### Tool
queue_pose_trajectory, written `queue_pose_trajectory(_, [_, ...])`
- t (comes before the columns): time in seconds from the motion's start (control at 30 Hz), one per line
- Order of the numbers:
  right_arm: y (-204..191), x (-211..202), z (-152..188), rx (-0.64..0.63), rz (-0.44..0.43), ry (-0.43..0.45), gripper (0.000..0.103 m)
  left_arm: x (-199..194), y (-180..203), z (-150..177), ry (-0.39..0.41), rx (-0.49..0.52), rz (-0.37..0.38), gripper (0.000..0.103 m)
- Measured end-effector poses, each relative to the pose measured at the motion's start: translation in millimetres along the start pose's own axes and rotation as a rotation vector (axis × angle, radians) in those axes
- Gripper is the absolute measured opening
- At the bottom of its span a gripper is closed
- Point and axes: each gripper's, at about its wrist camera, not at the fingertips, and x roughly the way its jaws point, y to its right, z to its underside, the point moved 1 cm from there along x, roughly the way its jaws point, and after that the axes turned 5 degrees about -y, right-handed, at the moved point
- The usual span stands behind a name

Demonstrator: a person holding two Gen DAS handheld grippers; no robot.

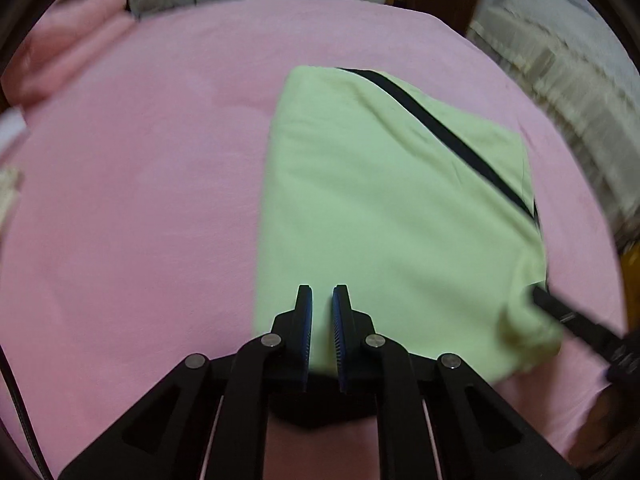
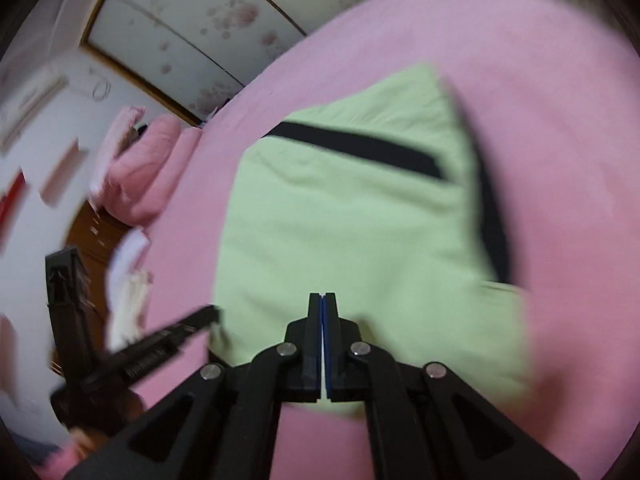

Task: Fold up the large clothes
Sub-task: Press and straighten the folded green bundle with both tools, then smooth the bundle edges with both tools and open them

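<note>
A light green garment (image 1: 380, 208) with a black stripe (image 1: 440, 128) lies folded into a rough rectangle on the pink bed sheet (image 1: 140, 200). My left gripper (image 1: 322, 292) hovers over its near edge with the jaws slightly apart and nothing between them. The right gripper (image 1: 538, 294) reaches in from the right and touches the garment's bunched near-right corner. In the right wrist view the garment (image 2: 340, 240) fills the middle, my right gripper (image 2: 323, 296) is shut above its near edge, and the left gripper (image 2: 214, 314) shows at the garment's left corner.
Pink pillows (image 1: 68, 44) lie at the far left of the bed. A wardrobe with floral panels (image 2: 192, 28) stands behind the bed. A white cloth-covered piece of furniture (image 1: 560, 60) is at the right. Folded white items (image 2: 128, 280) sit by the bed's left edge.
</note>
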Motion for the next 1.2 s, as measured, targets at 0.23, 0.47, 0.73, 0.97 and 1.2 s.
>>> queue_pose_trajectory(0.23, [-39.9,93.1,-53.5,-0.093,-0.060,0.018,0.000,52.1,-0.2,-81.9,0.084,-0.024,0.032,0.008])
queue_pose_trajectory(0.47, [11.7,99.0,-104.3,-0.025,0.103,0.208,0.000,103.0,-12.3,-126.6,0.132,-0.088,0.090,0.009])
queue_pose_trajectory(0.73, [29.1,33.8,-72.8,0.135,0.593,0.380,0.000,105.8,-28.9,-126.9,0.128,-0.089,0.124,0.009])
queue_pose_trajectory(0.97, [-20.4,51.4,-41.1,-0.069,0.143,0.137,0.006,67.9,-3.6,-93.8,0.066,-0.060,0.174,0.010])
queue_pose_trajectory(1.2, [23.7,15.9,-8.1,0.171,0.359,0.203,0.000,45.9,-12.4,-38.6,0.083,-0.073,0.112,0.012])
